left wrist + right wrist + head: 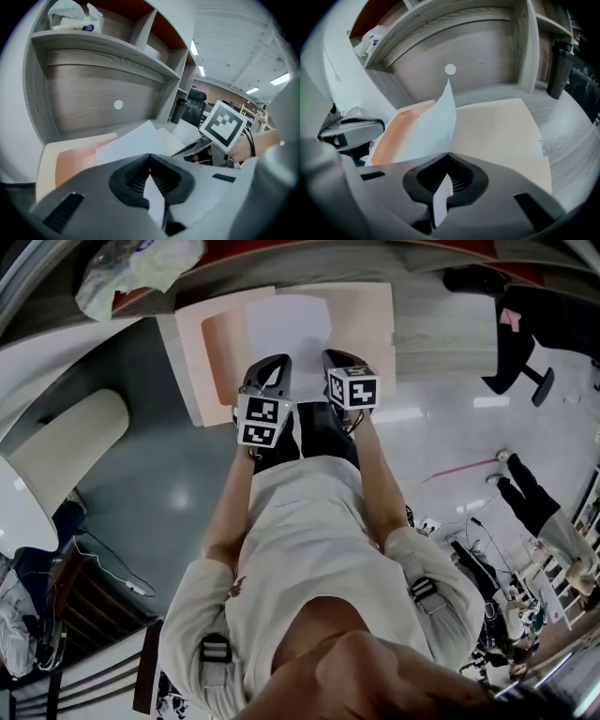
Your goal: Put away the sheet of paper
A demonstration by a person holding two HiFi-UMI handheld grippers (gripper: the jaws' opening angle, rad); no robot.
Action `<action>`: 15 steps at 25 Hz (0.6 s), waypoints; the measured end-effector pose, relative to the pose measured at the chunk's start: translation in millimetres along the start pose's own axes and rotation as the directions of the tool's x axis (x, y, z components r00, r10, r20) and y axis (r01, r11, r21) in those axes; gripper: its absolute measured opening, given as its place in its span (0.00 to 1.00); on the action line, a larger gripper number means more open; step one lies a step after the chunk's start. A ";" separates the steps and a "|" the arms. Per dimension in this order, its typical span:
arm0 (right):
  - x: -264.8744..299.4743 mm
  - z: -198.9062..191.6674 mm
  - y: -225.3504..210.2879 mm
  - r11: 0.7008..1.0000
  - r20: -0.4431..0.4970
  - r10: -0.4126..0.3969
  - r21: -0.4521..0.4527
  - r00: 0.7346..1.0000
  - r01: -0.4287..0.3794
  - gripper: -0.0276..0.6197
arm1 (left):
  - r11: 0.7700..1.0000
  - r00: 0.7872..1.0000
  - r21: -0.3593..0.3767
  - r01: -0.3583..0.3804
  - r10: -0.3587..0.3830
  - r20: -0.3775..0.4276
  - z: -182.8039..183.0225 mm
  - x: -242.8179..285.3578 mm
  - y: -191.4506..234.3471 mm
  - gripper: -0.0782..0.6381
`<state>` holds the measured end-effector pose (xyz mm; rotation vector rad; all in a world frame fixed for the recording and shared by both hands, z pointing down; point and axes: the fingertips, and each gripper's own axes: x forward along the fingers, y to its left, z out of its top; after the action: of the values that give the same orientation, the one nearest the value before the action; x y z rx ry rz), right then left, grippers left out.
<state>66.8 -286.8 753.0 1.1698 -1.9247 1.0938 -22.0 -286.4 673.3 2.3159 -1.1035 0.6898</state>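
Observation:
I hold a white sheet of paper [286, 329] by its near edge with both grippers, above an open peach folder [367, 320] that lies on the desk. My left gripper [274, 367] is shut on the sheet's near left part and my right gripper [336, 360] on its near right part. In the left gripper view the sheet [133, 140] runs forward out of the shut jaws over the folder [70, 161]. In the right gripper view the sheet [431, 124] curls up to a raised corner, with the folder's [497, 133] bare right half beside it.
The desk sits in a wooden shelf unit with a back panel [478, 51] and upper compartments. A plastic bag [70, 16] lies on the upper shelf. A black bottle [558, 70] stands at the right. Behind me are an office chair [514, 334] and another person [539, 507].

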 end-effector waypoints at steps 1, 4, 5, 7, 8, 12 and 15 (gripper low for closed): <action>1.3 0.4 1.8 1.000 -0.003 0.001 -0.003 1.000 -0.001 0.07 | 1.000 1.000 -0.004 -0.005 0.005 0.002 -0.8 -2.2 1.9 0.13; 6.2 1.0 8.0 1.000 -0.014 0.007 -0.018 1.000 -0.007 0.07 | 1.000 1.000 -0.014 -0.019 0.019 0.005 -3.6 -8.3 7.9 0.13; 7.5 1.5 10.1 1.000 -0.016 0.008 -0.023 1.000 -0.009 0.07 | 1.000 1.000 -0.017 -0.024 0.024 0.007 -4.4 -10.2 9.8 0.13; 9.1 3.4 15.4 0.999 -0.018 0.015 -0.032 1.000 -0.015 0.07 | 0.999 0.999 -0.024 -0.033 0.034 0.010 -5.6 -14.4 13.5 0.13; 10.0 4.3 18.5 0.999 -0.019 0.019 -0.038 1.000 -0.019 0.07 | 0.999 0.999 -0.028 -0.038 0.039 0.012 -6.2 -16.7 15.4 0.13; 14.7 6.0 30.4 0.998 -0.027 0.030 -0.055 0.999 -0.032 0.07 | 0.997 0.998 -0.043 -0.059 0.060 0.022 -8.3 -26.0 23.0 0.13; 20.0 6.6 39.6 0.997 -0.033 0.041 -0.067 0.999 -0.043 0.07 | 0.996 0.997 -0.055 -0.072 0.073 0.024 -11.8 -31.6 29.1 0.13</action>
<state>22.0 -290.0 753.5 1.0736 -1.9544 1.0545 -65.5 -277.7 668.5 2.2549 -1.2088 0.6501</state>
